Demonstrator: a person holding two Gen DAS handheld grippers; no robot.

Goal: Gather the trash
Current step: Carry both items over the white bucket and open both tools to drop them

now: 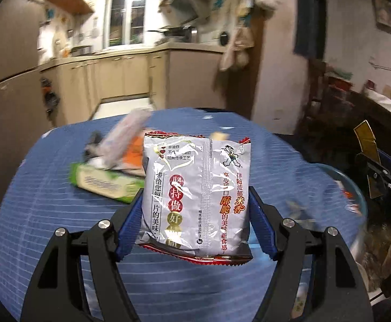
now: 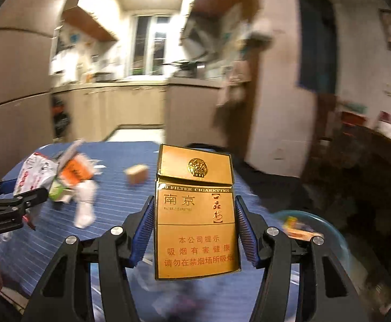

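My left gripper [image 1: 195,196] is shut on a silver snack packet [image 1: 192,161] with red edges, held upright above the blue striped tablecloth [image 1: 48,187]. My right gripper [image 2: 194,200] is shut on a gold cigarette pack [image 2: 195,228], its blue pads pressing both sides. Each gripper shows in the other's view. The right gripper [image 1: 369,166] is at the right edge with the gold pack [image 1: 367,145]. The left gripper [image 2: 25,187] is at the left edge with the snack packet [image 2: 34,171]. A clear glass bowl [image 1: 356,187] holding some wrappers sits at the table's right edge.
More trash lies on the table: a green box [image 1: 101,182], an orange packet [image 2: 74,171], a crumpled white tissue [image 2: 84,209] and a small brown box [image 2: 137,174]. The bowl [image 2: 329,225] is low on the right. A kitchen lies behind the table, and dark furniture stands to the right.
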